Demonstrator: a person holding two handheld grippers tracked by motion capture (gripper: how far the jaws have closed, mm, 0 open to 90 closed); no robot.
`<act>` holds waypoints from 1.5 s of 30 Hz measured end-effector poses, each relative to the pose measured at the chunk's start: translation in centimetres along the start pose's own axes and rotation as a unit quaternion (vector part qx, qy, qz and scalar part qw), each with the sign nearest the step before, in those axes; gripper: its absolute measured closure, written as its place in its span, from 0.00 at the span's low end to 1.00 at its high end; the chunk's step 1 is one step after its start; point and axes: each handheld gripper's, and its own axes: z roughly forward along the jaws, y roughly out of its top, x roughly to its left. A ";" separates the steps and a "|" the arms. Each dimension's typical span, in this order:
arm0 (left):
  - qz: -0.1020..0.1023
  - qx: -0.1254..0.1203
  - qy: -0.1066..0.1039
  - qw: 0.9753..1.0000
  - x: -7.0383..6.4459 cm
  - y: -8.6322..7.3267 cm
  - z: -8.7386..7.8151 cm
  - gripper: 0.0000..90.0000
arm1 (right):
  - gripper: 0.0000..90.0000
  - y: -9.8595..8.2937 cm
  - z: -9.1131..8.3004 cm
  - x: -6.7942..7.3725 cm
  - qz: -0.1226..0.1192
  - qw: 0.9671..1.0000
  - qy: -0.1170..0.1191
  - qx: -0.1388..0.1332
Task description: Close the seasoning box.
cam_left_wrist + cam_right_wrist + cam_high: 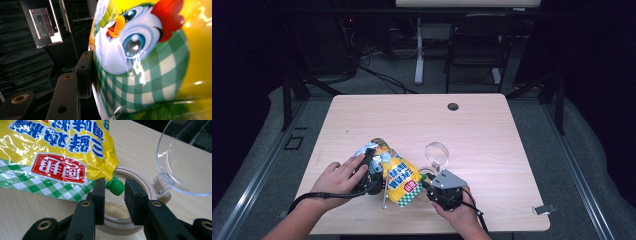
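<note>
A yellow pouch (pixel 399 177) with a green-checked base and a cartoon chicken (pixel 140 50) is held tilted over the table. My left gripper (pixel 373 174) is shut on its upper end, and one finger (pixel 85 67) presses the foil; the other is hidden behind the pouch. The green spout (pixel 115 186) points down over a beige round jar (pixel 136 173) holding pale granules (pixel 117 209). The jar's clear hinged lid (pixel 185 162) stands open. My right gripper (pixel 115 183) is closed on the spout, one jaw at each side of it.
The wooden table (pixel 482 135) has a round cable hole (pixel 453 106) near its far edge and a small metal clip (pixel 544 209) at the front right corner. A dark chair (pixel 477 40) stands beyond the table.
</note>
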 end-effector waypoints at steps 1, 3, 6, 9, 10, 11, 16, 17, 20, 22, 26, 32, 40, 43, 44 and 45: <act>0.002 0.000 0.000 1.000 0.0 0.0 0.0 0.60 | 0.79 0.0 0.1 0.0 0.000 1.000 -0.001 -0.001; 0.003 0.000 0.000 1.000 0.1 0.0 0.0 0.60 | 0.79 0.0 0.2 -0.1 0.001 1.000 0.000 0.000; 0.004 0.001 -0.001 1.000 0.1 0.0 0.0 0.60 | 0.80 -0.1 0.3 -0.1 0.004 1.000 0.001 0.000; 0.006 0.001 -0.003 1.000 0.1 0.1 0.0 0.60 | 0.83 -0.1 0.3 -0.2 0.002 1.000 0.006 0.003; 0.006 0.001 -0.003 1.000 0.1 0.1 0.0 0.60 | 0.83 -0.1 0.4 -0.2 0.002 1.000 0.005 0.005; 0.007 0.001 -0.003 1.000 0.2 0.1 0.0 0.60 | 0.83 -0.1 0.4 -0.2 0.004 1.000 0.006 0.004; 0.012 0.001 -0.002 1.000 0.3 0.1 0.0 0.60 | 0.84 -0.1 0.5 -0.3 0.004 1.000 0.007 0.005; 0.013 0.001 -0.002 1.000 0.3 0.2 0.0 0.60 | 0.84 -0.1 0.5 -0.3 0.004 1.000 0.007 0.004; 0.017 0.002 -0.001 1.000 0.4 0.2 -0.1 0.60 | 0.84 -0.1 0.6 -0.3 0.004 1.000 0.006 0.004; 0.020 0.002 0.000 1.000 0.5 0.2 -0.1 0.61 | 0.84 -0.1 0.6 -0.3 0.003 1.000 0.006 0.003; 0.027 0.006 0.006 1.000 0.5 0.4 -0.2 0.61 | 0.83 -0.1 0.6 -0.3 0.001 1.000 0.003 0.005; 0.035 0.007 0.011 0.999 0.6 0.4 -0.4 0.61 | 0.83 -0.1 0.6 -0.3 0.001 1.000 0.001 0.005; 0.049 0.009 0.017 0.999 0.8 0.5 -0.7 0.61 | 0.82 -0.1 0.6 -0.2 -0.003 1.000 -0.002 0.002; 0.055 0.010 0.018 0.998 0.9 0.6 -0.8 0.61 | 0.82 -0.1 0.6 -0.2 -0.005 1.000 -0.003 0.003; 0.056 0.010 0.019 0.998 0.9 0.6 -0.8 0.62 | 0.82 -0.1 0.6 -0.2 -0.005 1.000 -0.003 0.003; 0.056 0.009 0.021 0.998 1.0 0.6 -0.9 0.64 | 0.82 -0.1 0.6 -0.2 -0.005 1.000 -0.004 0.002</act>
